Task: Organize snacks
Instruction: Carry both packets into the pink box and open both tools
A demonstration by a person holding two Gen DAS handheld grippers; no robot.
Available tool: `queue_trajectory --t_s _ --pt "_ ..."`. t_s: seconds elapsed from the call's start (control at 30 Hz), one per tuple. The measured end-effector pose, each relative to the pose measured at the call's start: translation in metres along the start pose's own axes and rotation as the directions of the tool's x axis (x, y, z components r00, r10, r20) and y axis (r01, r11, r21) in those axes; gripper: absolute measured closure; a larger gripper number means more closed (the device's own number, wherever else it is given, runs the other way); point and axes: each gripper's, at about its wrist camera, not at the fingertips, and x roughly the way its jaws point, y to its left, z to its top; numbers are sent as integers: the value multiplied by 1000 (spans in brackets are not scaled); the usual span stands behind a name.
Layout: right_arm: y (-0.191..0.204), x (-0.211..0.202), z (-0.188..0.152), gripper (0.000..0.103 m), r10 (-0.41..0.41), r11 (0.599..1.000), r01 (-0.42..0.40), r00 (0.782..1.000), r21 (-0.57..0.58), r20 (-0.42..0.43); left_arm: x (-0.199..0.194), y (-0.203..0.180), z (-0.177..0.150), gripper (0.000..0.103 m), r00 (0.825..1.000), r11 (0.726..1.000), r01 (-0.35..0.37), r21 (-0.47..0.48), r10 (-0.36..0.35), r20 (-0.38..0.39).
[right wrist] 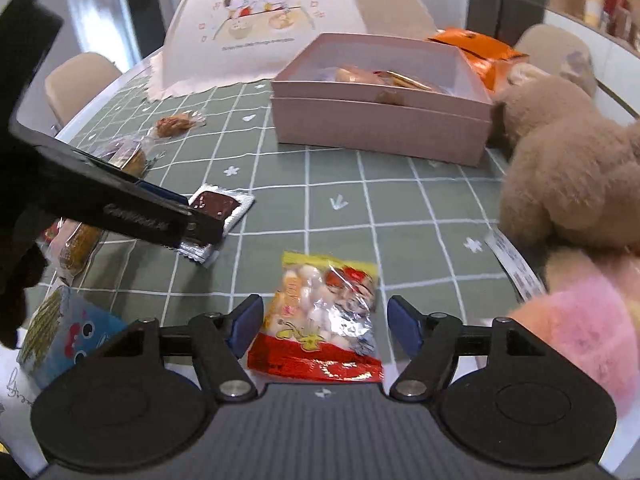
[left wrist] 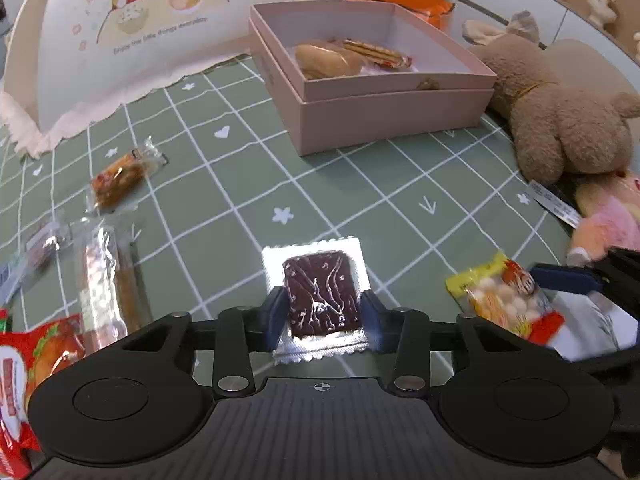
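Note:
My left gripper [left wrist: 322, 312] is shut on a silver packet with a dark brown chocolate snack [left wrist: 320, 292], on the green checked tablecloth; it also shows in the right wrist view [right wrist: 214, 208]. My right gripper [right wrist: 322, 324] is open, its fingers on either side of a yellow and red bag of round white snacks [right wrist: 324, 312], not touching; the bag also shows in the left wrist view [left wrist: 504, 300]. The open pink box [left wrist: 400, 104] at the far side holds a bread roll [left wrist: 324, 60] and a wafer packet [left wrist: 376, 52].
Loose snack packets lie at the left: an orange one [left wrist: 120, 176], a long stick [left wrist: 116, 280] and a red bag [left wrist: 28, 364]. A brown plush toy [left wrist: 560, 116] and a pink plush [right wrist: 588, 320] lie at the right. A food cover dome [left wrist: 140, 28] stands at the back left.

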Motion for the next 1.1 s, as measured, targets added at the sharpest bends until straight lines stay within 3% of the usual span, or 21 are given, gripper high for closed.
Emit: queue_trajectory --t_s 0.17,0.3,0.33,0.37,0.4,0.5,0.57,0.6,0.67,0.77,0.83,0.9,0.97,1.1 --pt "3 -2 11 49 15 1000 -15 1000 -25 -14 -3 1 0 60 1000 1000 19 9 -19 5" --pt "-5 -31 17 49 21 1000 -21 999 -15 40 -27 -7 5 62 995 999 42 32 -45 87" --pt "-8 -37 18 49 21 1000 -21 998 -13 51 -38 -8 11 83 991 998 55 30 -59 121" --pt "-11 -45 20 49 19 1000 -18 998 -9 61 -52 -9 20 97 984 997 75 25 -78 159" --pt "-14 -51 21 49 15 1000 -15 997 -6 72 -70 -10 32 92 971 995 96 25 -99 216" --pt "-24 -68 25 49 7 1000 -8 995 10 103 -112 -14 73 93 924 995 88 57 -103 367" --pt "-29 -75 28 49 -4 1000 1 992 19 122 -127 -12 97 93 901 992 118 52 -129 415" --pt "-31 -76 28 49 -9 1000 7 992 21 126 -127 -10 105 91 899 988 146 43 -151 410" --pt "-33 -74 26 49 -25 999 21 993 30 119 -117 -9 108 90 911 985 167 32 -167 376" --pt "-35 -69 16 49 -34 999 30 995 44 95 -83 -24 81 86 958 987 129 91 -148 247" --pt "-35 -64 7 49 -35 998 31 997 53 73 -59 -30 54 85 981 992 114 60 -122 152" --pt "-31 -59 -2 49 -47 998 44 997 52 57 -38 -31 29 85 990 992 122 -30 -120 79" --pt "-25 -54 -9 49 -68 997 66 997 36 47 -23 -39 12 85 991 990 126 -58 -123 42" --pt "-15 -44 -23 49 -51 998 50 999 38 20 -4 -68 -2 81 997 996 64 66 -67 39"
